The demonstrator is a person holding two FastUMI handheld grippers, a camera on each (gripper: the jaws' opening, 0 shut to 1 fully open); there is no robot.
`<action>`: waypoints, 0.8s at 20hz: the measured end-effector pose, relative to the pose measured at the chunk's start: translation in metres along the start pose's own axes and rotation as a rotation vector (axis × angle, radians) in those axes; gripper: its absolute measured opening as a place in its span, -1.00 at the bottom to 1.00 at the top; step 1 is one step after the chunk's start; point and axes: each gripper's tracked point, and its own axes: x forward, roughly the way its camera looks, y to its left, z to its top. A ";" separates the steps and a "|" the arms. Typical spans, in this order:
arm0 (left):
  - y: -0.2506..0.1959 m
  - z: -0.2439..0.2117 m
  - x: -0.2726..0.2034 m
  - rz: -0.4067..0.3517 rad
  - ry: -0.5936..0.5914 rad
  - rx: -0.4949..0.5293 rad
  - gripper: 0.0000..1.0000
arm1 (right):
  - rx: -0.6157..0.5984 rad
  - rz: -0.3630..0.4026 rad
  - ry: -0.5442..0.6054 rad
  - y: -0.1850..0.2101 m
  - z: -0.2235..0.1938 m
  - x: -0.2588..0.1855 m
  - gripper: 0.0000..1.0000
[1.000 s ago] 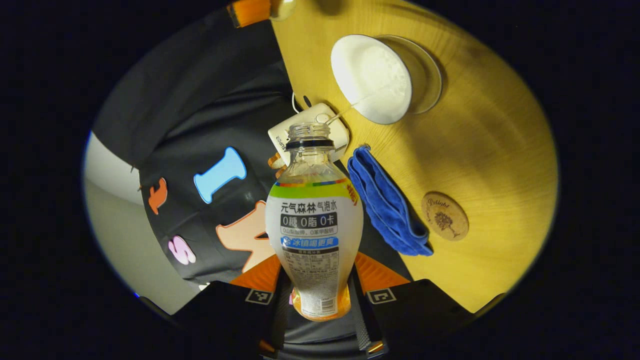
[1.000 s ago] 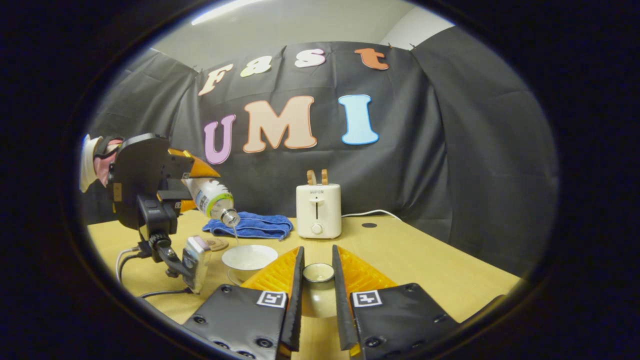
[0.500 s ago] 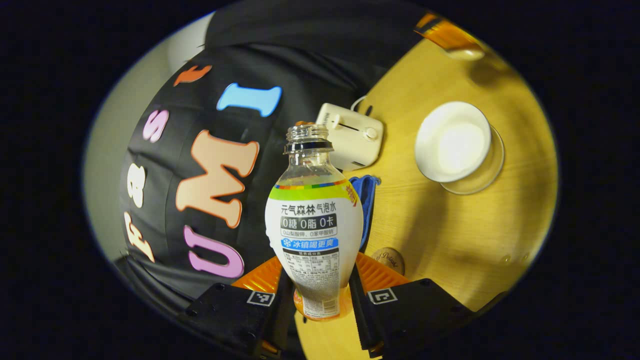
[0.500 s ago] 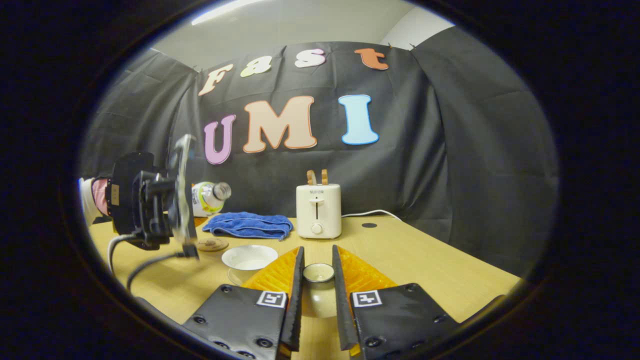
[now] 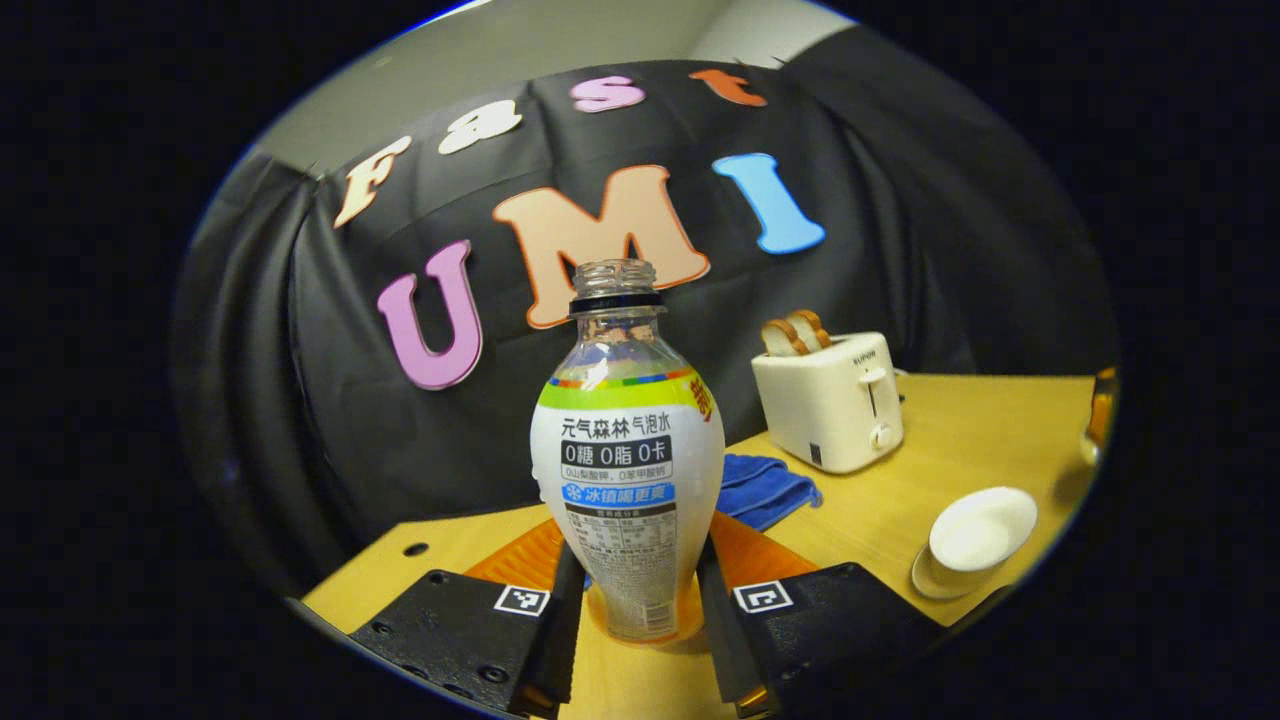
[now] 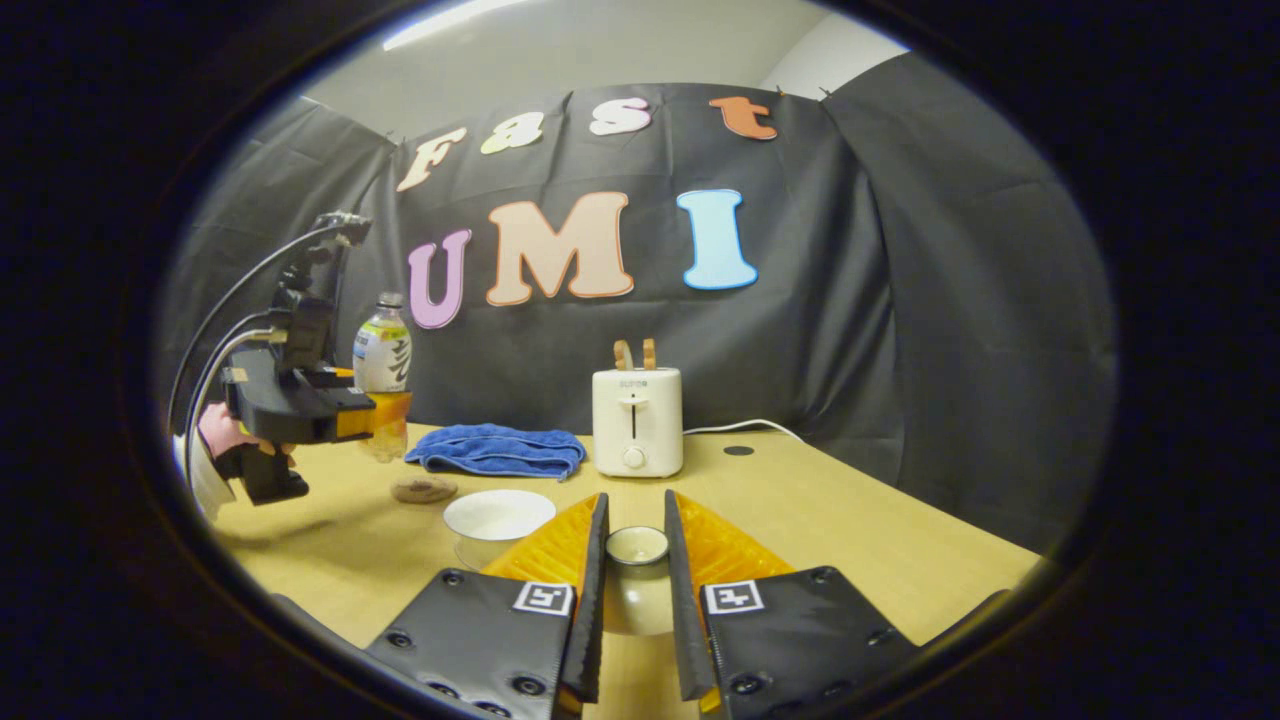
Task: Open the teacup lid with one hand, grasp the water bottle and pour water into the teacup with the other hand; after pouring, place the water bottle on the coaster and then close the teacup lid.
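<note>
The clear water bottle (image 5: 628,470) with a white label and no cap stands upright between the fingers of my left gripper (image 5: 632,600), which is shut on its lower body. In the right gripper view the bottle (image 6: 382,350) and the left gripper (image 6: 385,415) hang above the table at the left, a little behind the round wooden coaster (image 6: 424,489). The white teacup (image 6: 499,514) sits uncovered on its glass saucer; it also shows at the lower right (image 5: 980,526). My right gripper (image 6: 635,570) is shut on the teacup lid (image 6: 637,546), held just right of the cup.
A folded blue cloth (image 6: 497,450) lies behind the coaster. A white toaster (image 6: 637,420) with two slices of bread stands at the back of the wooden table (image 6: 860,530), its cord trailing right. A hand (image 6: 225,430) holds the left gripper.
The bottle has swung from tilted over the teacup, pouring, back to upright, and the left gripper has drawn left, away from the cup. The right gripper and lid have stayed still.
</note>
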 end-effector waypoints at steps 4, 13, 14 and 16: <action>0.005 -0.014 0.007 -0.009 -0.008 -0.122 0.03 | 0.000 0.000 0.000 0.000 0.000 0.000 -0.33; -0.011 -0.034 0.029 -0.041 0.028 -0.183 0.03 | -0.001 -0.003 -0.001 0.000 0.000 0.000 -0.33; -0.012 -0.037 0.029 -0.044 0.037 -0.182 0.02 | -0.001 -0.003 -0.001 0.000 0.001 0.000 -0.31; -0.014 -0.042 0.031 -0.047 0.050 -0.184 0.05 | -0.001 -0.002 -0.001 0.000 0.000 0.000 -0.33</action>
